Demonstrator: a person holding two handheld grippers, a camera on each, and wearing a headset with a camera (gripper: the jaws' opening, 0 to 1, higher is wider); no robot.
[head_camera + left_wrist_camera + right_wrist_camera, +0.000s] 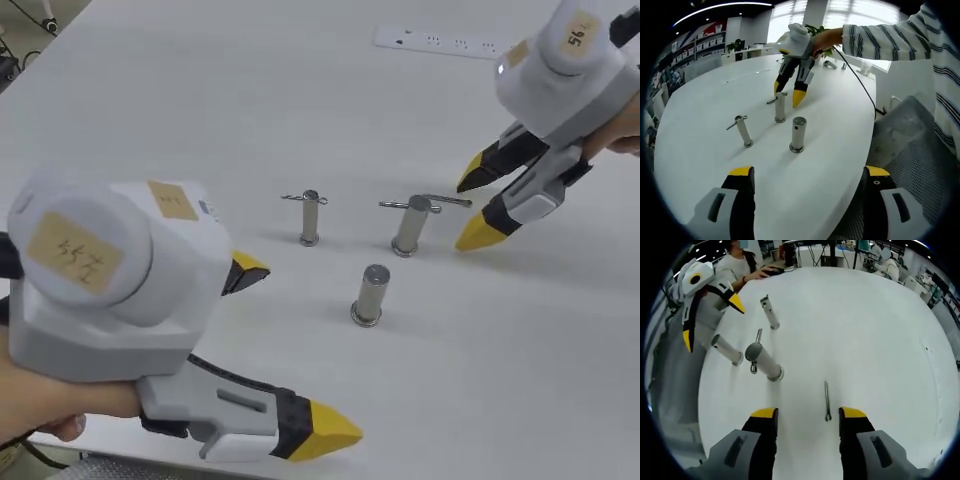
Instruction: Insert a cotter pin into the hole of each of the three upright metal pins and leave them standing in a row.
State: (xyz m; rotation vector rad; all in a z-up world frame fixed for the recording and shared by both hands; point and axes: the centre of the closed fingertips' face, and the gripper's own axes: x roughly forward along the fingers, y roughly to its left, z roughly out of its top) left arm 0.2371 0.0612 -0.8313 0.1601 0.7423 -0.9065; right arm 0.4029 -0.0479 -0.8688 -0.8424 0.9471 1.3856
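Three upright metal pins stand on the white table (200, 120). The left pin (310, 218) and the right pin (410, 226) each carry a cotter pin through the top. The front pin (370, 295) has a bare top. A loose cotter pin (447, 200) lies flat beside the right pin; in the right gripper view this loose cotter pin (827, 401) sits just ahead of the jaws. My right gripper (475, 208) is open over it. My left gripper (295, 350) is open at the near left, apart from the pins, with nothing between its fingers.
A white power strip (440, 42) lies at the far edge of the table. The table's edge and a grey chair (910, 130) show to the right in the left gripper view. A person sits at the far end of the table (740, 265).
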